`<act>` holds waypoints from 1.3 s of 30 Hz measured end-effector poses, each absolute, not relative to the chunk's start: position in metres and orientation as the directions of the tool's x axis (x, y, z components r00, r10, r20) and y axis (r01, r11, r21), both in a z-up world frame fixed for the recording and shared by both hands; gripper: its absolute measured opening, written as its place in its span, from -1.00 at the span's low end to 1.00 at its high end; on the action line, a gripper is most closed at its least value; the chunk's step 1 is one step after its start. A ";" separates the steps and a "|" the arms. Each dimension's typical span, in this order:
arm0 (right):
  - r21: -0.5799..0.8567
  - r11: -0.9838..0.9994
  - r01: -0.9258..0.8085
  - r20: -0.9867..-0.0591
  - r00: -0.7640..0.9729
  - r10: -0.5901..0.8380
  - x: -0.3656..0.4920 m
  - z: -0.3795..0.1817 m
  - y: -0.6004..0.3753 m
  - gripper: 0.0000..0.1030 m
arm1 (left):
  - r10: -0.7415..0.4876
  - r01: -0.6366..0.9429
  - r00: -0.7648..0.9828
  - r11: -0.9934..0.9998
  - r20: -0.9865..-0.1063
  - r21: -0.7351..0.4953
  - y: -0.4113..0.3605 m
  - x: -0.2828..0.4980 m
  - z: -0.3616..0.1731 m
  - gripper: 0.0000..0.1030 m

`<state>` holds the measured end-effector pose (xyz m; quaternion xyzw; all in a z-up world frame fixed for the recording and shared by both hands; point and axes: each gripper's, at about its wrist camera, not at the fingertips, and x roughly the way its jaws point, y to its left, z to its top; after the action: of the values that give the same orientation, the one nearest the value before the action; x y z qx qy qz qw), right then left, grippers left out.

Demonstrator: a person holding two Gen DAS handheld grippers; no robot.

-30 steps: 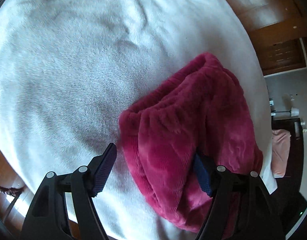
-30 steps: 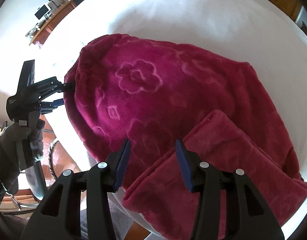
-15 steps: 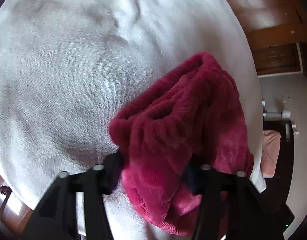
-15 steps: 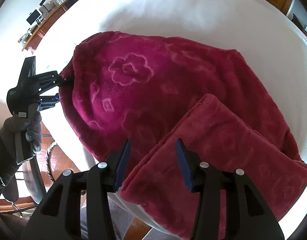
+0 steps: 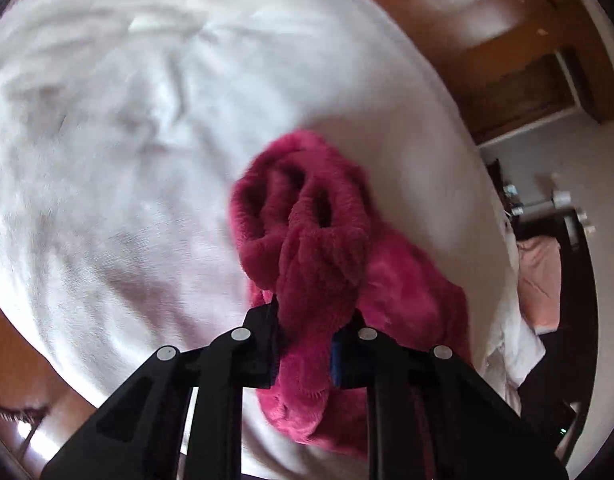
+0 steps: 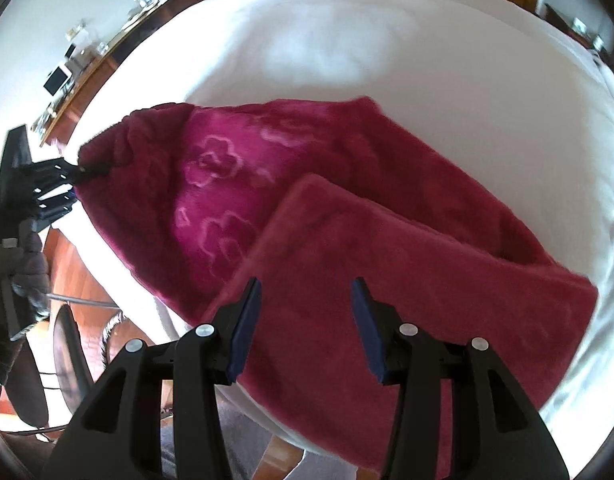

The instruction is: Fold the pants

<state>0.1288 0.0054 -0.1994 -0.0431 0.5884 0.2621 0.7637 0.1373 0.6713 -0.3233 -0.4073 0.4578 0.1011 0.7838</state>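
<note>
The left hand-held gripper (image 5: 303,344), jaws just closing, is pinching the soft, plush pants (image 6: 347,208) by the bunched waistband; the right hand-held gripper (image 6: 305,328) is hanging released above them.

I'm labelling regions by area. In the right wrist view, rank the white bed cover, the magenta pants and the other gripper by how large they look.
1. White bed cover, largest.
2. Magenta pants.
3. Left gripper, smallest; it sits farther from the camera, so its true size is unsure.
</note>
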 end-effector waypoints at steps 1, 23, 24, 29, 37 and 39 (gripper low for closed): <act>0.246 0.863 -0.441 -0.920 0.174 0.351 0.127 -0.199 -0.003 -0.07 | -0.211 -0.506 0.566 0.674 -0.797 -0.538 0.659 0.143 -0.310 -0.66; 0.359 0.914 -0.187 -0.881 0.254 0.398 0.086 -0.199 -0.189 -0.07 | -0.375 0.455 0.451 0.877 -0.810 -0.153 0.311 0.152 -0.201 -0.66; 0.370 0.914 -0.165 -0.879 0.257 0.402 0.084 -0.201 -0.199 -0.07 | -0.384 0.487 0.424 0.860 -0.821 -0.151 0.299 0.147 -0.207 -0.66; 0.435 0.894 -0.107 -0.854 0.265 0.447 0.083 -0.202 -0.228 -0.07 | -0.383 0.572 0.303 0.806 -0.873 -0.156 0.247 0.135 -0.252 -0.66; 0.587 0.807 -0.059 -0.775 0.248 0.582 0.099 -0.194 -0.253 0.14 | -0.308 0.572 0.264 0.813 -0.914 -0.109 0.218 0.124 -0.313 -0.66; 0.634 0.772 -0.051 -0.743 0.238 0.626 0.105 -0.193 -0.250 0.24 | -0.290 0.576 0.277 0.813 -0.916 -0.083 0.216 0.121 -0.317 -0.66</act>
<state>0.1055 -0.2504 -0.1932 0.2503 0.5741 0.2270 0.7458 0.1215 0.2156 -0.3172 0.1338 0.5346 -0.2748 0.7879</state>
